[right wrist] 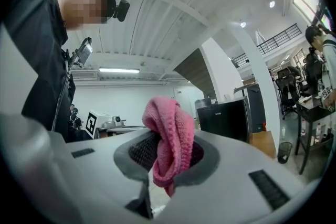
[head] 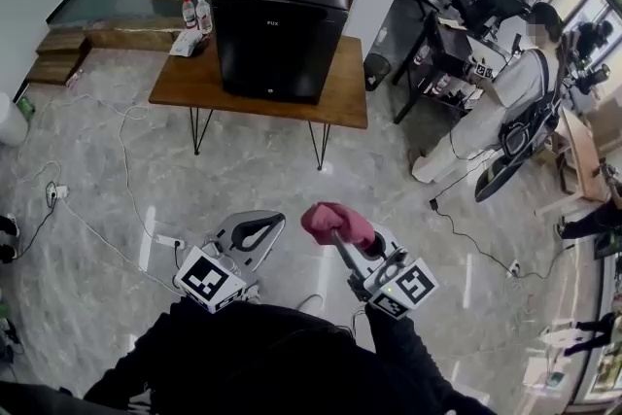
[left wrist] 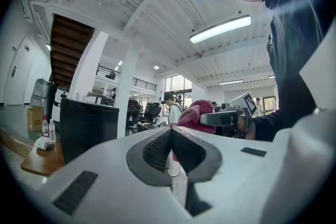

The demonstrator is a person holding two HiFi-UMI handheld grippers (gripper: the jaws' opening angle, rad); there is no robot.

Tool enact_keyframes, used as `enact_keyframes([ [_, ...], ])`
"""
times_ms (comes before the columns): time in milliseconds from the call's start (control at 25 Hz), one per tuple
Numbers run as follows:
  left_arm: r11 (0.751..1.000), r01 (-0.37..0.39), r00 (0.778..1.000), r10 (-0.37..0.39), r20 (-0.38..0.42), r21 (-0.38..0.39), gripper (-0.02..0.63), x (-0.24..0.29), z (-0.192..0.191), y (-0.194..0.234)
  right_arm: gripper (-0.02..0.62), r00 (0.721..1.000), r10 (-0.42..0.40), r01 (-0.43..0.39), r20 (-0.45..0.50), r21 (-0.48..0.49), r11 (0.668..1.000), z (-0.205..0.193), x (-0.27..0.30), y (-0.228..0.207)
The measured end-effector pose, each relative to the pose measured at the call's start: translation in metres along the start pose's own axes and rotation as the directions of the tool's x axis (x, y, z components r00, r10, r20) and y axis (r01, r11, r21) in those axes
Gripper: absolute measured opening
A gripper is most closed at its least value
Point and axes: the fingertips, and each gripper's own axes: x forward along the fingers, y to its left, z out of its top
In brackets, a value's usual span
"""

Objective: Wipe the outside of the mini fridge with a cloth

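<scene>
So we had the pink cloth (head: 335, 221) pinched tight in the right gripper (head: 342, 236), bunched up above the jaws. The left gripper (head: 260, 230) was closed on nothing. The mini fridge (head: 282, 29) stood upright on the wooden table (head: 345, 102), straight ahead and well apart from both grippers, front face toward us. We reckoned the cloth side would need to go forward first.
</scene>
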Motion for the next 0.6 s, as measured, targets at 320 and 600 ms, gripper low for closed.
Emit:
enact_keyframes([
  [320,1.000,0.006,1.000,-0.006,0.001,-0.010,0.006,-0.016,0.001,0.074,0.072,1.000,-0.010,0.010,-0.011,-0.017,1.000,-0.006,0.079,0.000],
  [600,1.000,0.018,1.000,-0.018,-0.004,-0.004,0.006,-0.018,-0.001,0.129,0.074,0.998,-0.060,0.060,-0.020,-0.016,0.998,-0.010,0.127,-0.015],
])
